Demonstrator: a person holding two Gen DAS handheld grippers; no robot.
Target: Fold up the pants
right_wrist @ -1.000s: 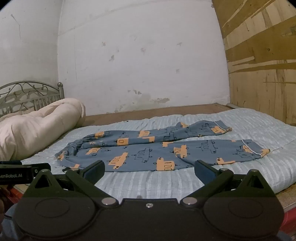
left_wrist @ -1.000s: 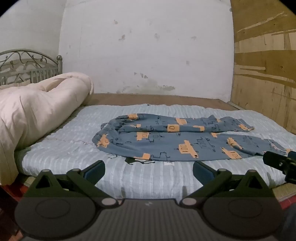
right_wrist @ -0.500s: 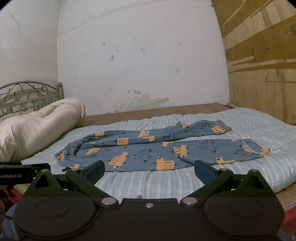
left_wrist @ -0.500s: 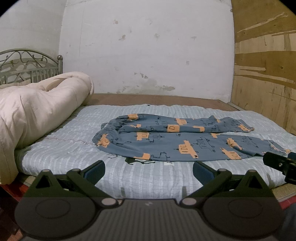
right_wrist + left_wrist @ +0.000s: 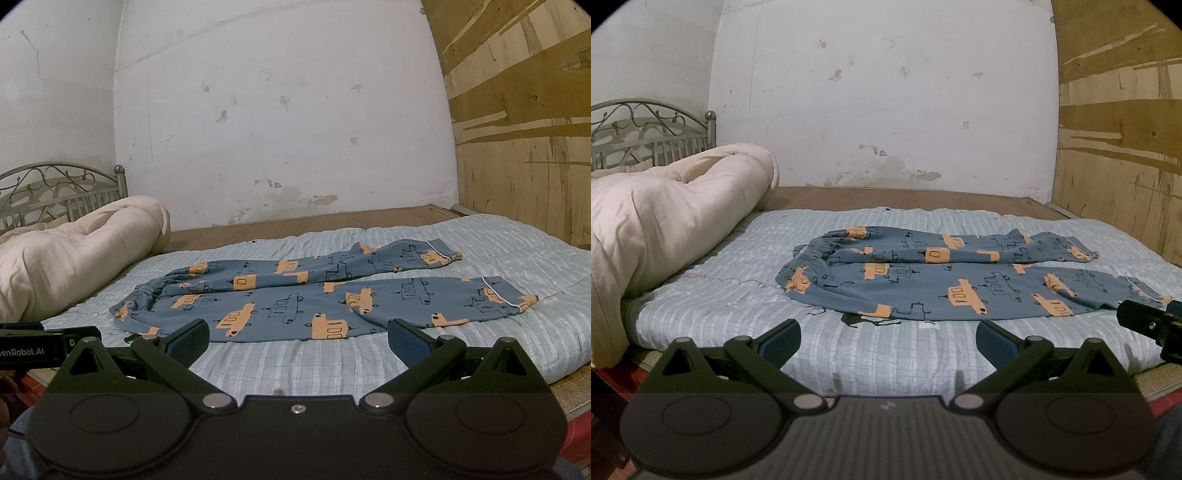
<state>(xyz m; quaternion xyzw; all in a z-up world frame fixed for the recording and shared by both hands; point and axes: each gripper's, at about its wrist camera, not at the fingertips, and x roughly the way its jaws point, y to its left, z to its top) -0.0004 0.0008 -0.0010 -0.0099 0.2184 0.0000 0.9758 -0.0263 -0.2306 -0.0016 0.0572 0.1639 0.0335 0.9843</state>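
Observation:
Blue pants (image 5: 934,284) with orange car prints lie spread flat on the pale blue mattress (image 5: 746,295), waistband to the left, both legs running right. They also show in the right wrist view (image 5: 314,295). My left gripper (image 5: 888,341) is open and empty, low over the mattress's near edge, short of the pants' near side. My right gripper (image 5: 297,339) is open and empty, just short of the near leg. Each gripper's body shows at the edge of the other's view.
A rolled cream quilt (image 5: 665,221) lies at the left by a metal headboard (image 5: 650,133). A white wall stands behind the bed and a plywood wall (image 5: 1119,147) on the right. A brown board (image 5: 886,197) runs along the far side.
Both grippers have drifted slightly nearer the bed. The pants have not moved and both grippers stay open.

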